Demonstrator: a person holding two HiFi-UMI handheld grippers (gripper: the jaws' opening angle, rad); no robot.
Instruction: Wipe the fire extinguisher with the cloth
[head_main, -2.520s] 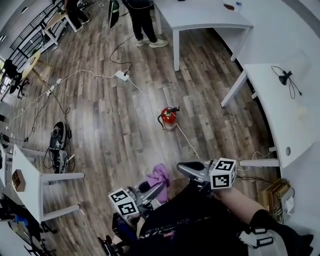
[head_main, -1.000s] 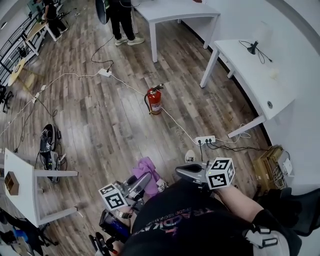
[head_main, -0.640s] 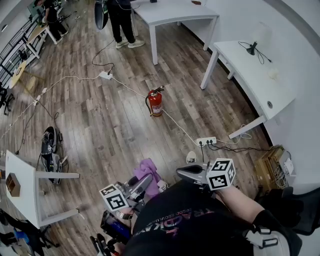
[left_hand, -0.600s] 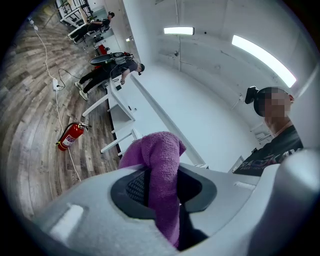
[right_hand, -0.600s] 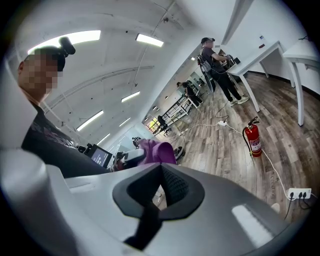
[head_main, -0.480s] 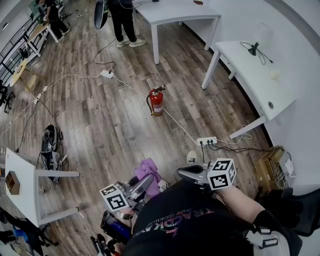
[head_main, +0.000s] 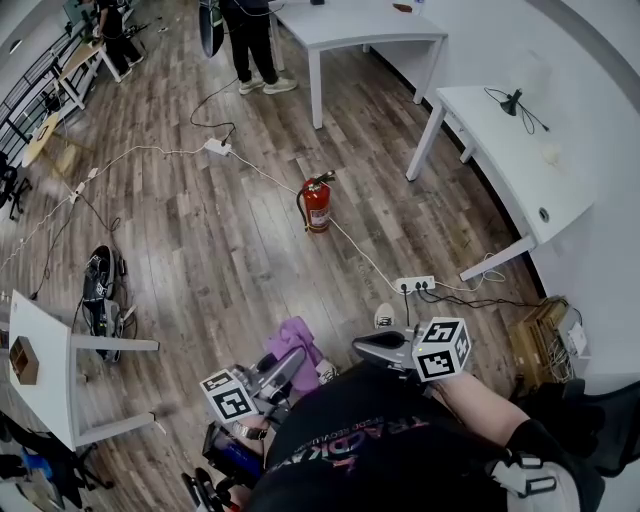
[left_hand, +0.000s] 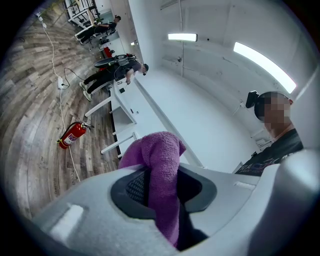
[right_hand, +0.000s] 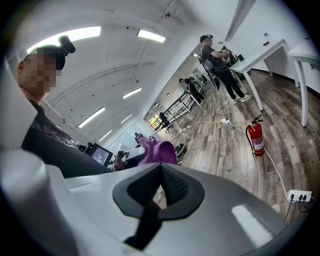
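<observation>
Our left gripper (head_main: 296, 358) clamps one cloth (head_main: 299, 335), its tail hidden. Right gripper (head_main: 360, 342) closed, empty. One fire extinguisher (head_main: 317, 204), well apart.

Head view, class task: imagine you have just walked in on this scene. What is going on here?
A person holds a gripper in each hand. The left gripper has a purple cloth clamped between its fingers. The right gripper is shut and empty. The red fire extinguisher stands upright on the wooden floor some way ahead of the person, and neither gripper is near it. No wiping has begun yet.
</observation>
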